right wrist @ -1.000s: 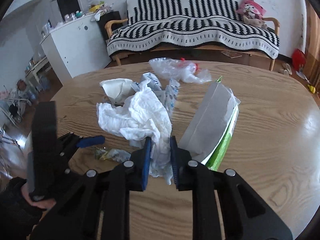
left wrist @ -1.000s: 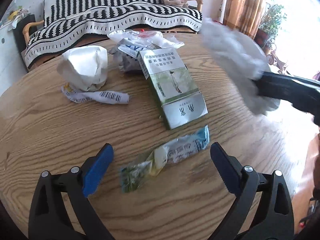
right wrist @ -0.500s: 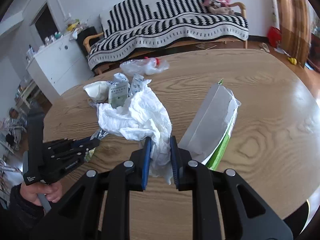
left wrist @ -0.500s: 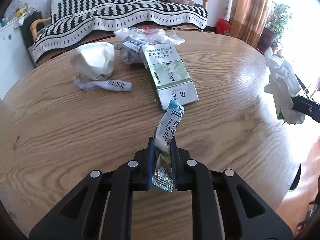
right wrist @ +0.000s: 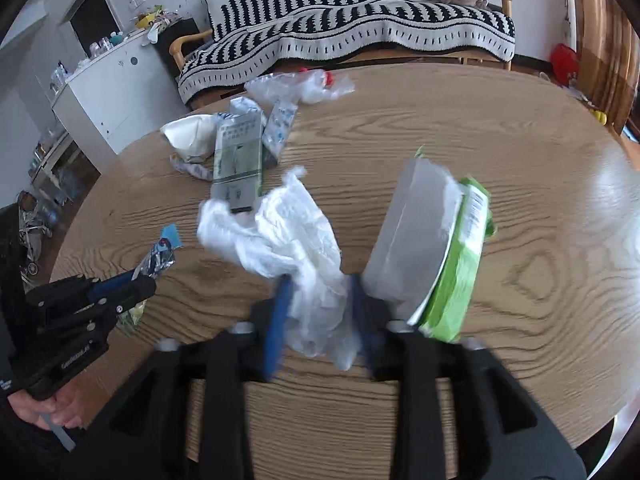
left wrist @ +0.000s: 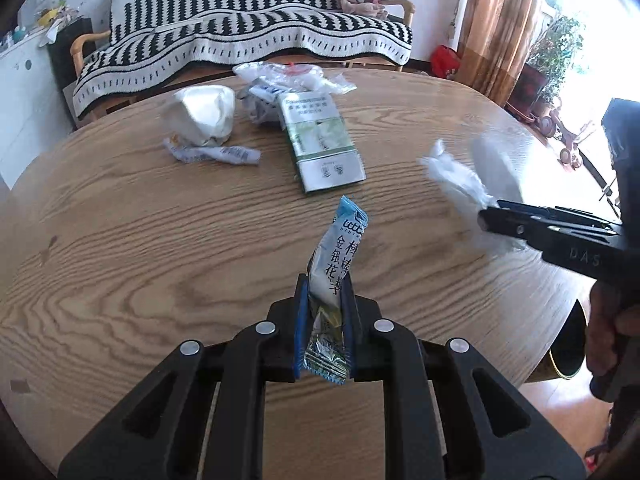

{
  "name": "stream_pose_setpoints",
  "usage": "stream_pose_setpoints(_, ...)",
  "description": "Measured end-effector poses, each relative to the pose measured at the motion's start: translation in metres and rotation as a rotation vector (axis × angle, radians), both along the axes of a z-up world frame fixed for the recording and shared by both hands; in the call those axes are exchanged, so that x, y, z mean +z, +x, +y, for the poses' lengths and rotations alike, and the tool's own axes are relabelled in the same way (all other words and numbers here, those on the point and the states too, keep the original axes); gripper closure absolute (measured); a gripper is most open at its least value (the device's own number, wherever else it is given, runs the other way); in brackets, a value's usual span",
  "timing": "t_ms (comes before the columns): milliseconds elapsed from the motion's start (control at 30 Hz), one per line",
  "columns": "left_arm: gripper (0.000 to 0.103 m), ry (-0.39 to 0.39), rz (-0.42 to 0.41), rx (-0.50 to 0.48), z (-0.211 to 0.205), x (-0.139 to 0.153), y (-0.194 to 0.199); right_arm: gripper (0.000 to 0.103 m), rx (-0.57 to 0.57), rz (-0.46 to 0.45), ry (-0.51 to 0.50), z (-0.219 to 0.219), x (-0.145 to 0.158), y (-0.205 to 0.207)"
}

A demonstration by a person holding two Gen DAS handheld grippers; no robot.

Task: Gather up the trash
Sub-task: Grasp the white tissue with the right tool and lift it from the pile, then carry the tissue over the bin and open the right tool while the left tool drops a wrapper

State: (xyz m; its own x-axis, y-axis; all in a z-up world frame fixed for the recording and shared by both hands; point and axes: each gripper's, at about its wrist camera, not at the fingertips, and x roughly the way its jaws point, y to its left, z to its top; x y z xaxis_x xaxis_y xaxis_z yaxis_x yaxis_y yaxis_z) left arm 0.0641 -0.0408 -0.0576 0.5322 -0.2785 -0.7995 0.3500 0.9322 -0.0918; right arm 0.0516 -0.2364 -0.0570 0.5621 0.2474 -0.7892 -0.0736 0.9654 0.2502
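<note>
My left gripper [left wrist: 324, 292] is shut on a blue and white snack wrapper [left wrist: 340, 252], held above the round wooden table [left wrist: 160, 240]. It also shows in the right wrist view [right wrist: 132, 284]. My right gripper [right wrist: 318, 296] has blurred jaws spread a little around a crumpled white tissue [right wrist: 288, 232], which also shows in the left wrist view [left wrist: 456, 180]. A green and silver packet [right wrist: 440, 248] rises beside that tissue; what holds it is hidden.
On the table lie a green and white flat box [left wrist: 324, 144], a white crumpled paper ball [left wrist: 204, 116], a twisted barcode wrapper [left wrist: 212, 154] and clear plastic bags [left wrist: 288, 76]. A striped sofa [left wrist: 240, 44] stands behind. A dark bin [left wrist: 568, 344] shows below the right edge.
My left gripper shut on the snack wrapper and lifted it off the table. My right gripper's jaws have spread and look blurred, and the tissue hangs looser.
</note>
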Motion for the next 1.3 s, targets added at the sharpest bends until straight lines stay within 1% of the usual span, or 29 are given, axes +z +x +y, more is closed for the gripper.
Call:
stream_pose_setpoints(33, 0.089, 0.0, 0.0, 0.002, 0.004, 0.0, -0.001, 0.036, 0.009, -0.023, -0.005, 0.006, 0.001, -0.003)
stream_pose_setpoints(67, 0.089, -0.001, -0.001, 0.007, 0.008, 0.001, -0.002, 0.03, 0.014, -0.039, -0.021, 0.009, 0.004, -0.004)
stream_pose_setpoints(100, 0.089, -0.002, -0.001, 0.011, 0.011, 0.001, -0.002, 0.03, 0.027, -0.052, -0.053, 0.016, 0.005, -0.006)
stream_pose_setpoints(267, 0.089, -0.021, 0.011, 0.04, 0.021, -0.004, 0.003, 0.031, 0.088, -0.043, -0.14, 0.04, 0.001, -0.003)
stream_pose_setpoints(333, 0.089, -0.026, 0.019, 0.042, 0.02, -0.007, 0.005, 0.038, 0.095, -0.024, -0.164, 0.044, -0.004, 0.003)
stream_pose_setpoints(367, 0.089, -0.026, 0.02, 0.043, 0.02, -0.008, 0.004, 0.05, 0.096, -0.006, -0.181, 0.046, -0.009, 0.006)
stream_pose_setpoints(400, 0.089, -0.027, 0.022, 0.043, 0.018, -0.008, 0.004, 0.065, 0.099, 0.007, -0.19, 0.048, -0.013, 0.008)
stream_pose_setpoints(433, 0.089, -0.029, 0.023, 0.041, 0.018, -0.008, 0.004, 0.072, 0.113, 0.024, -0.196, 0.05, -0.018, 0.009)
stream_pose_setpoints(467, 0.089, -0.029, 0.023, 0.039, 0.017, -0.007, 0.004, 0.082, 0.115, 0.019, -0.192, 0.05, -0.018, 0.009)
stream_pose_setpoints(500, 0.089, -0.029, 0.021, 0.037, 0.015, -0.007, 0.003, 0.087, 0.112, 0.011, -0.186, 0.049, -0.016, 0.008)
stream_pose_setpoints(567, 0.089, -0.028, 0.014, 0.03, 0.013, -0.003, 0.002, 0.087, 0.11, -0.014, -0.156, 0.045, -0.007, 0.003)
stream_pose_setpoints(667, 0.089, -0.031, 0.0, 0.016, 0.005, 0.005, -0.001, 0.088, 0.079, -0.058, -0.08, 0.029, 0.017, -0.01)
stream_pose_setpoints(767, 0.089, -0.041, -0.019, -0.01, -0.008, 0.017, -0.004, 0.088, 0.002, -0.115, -0.021, -0.005, 0.044, -0.032)
stream_pose_setpoints(833, 0.089, -0.054, -0.031, -0.047, -0.026, 0.026, -0.009, 0.088, -0.045, -0.146, -0.018, -0.027, 0.056, -0.048)
stream_pose_setpoints(933, 0.089, -0.07, -0.044, -0.123, -0.061, 0.035, -0.017, 0.088, -0.163, -0.178, -0.034, -0.077, 0.066, -0.086)
stream_pose_setpoints(1033, 0.089, -0.088, -0.045, -0.209, -0.105, 0.039, -0.028, 0.088, -0.295, -0.173, -0.055, -0.131, 0.064, -0.127)
stream_pose_setpoints(1100, 0.089, -0.11, -0.041, -0.293, -0.145, 0.042, -0.042, 0.088, -0.388, -0.158, -0.064, -0.167, 0.059, -0.159)
stream_pose_setpoints(1133, 0.089, -0.127, -0.043, -0.35, -0.171, 0.045, -0.053, 0.088, -0.438, -0.149, -0.07, -0.184, 0.056, -0.175)
stream_pose_setpoints(1167, 0.089, -0.141, -0.041, -0.396, -0.192, 0.045, -0.063, 0.088, -0.512, -0.133, -0.078, -0.208, 0.051, -0.199)
stream_pose_setpoints(1233, 0.089, -0.165, -0.028, -0.474, -0.228, 0.044, -0.081, 0.088, -0.614, -0.107, -0.078, -0.241, 0.041, -0.233)
stream_pose_setpoints(1300, 0.089, -0.193, -0.005, -0.584, -0.276, 0.039, -0.107, 0.087, -0.709, -0.079, -0.072, -0.269, 0.029, -0.267)
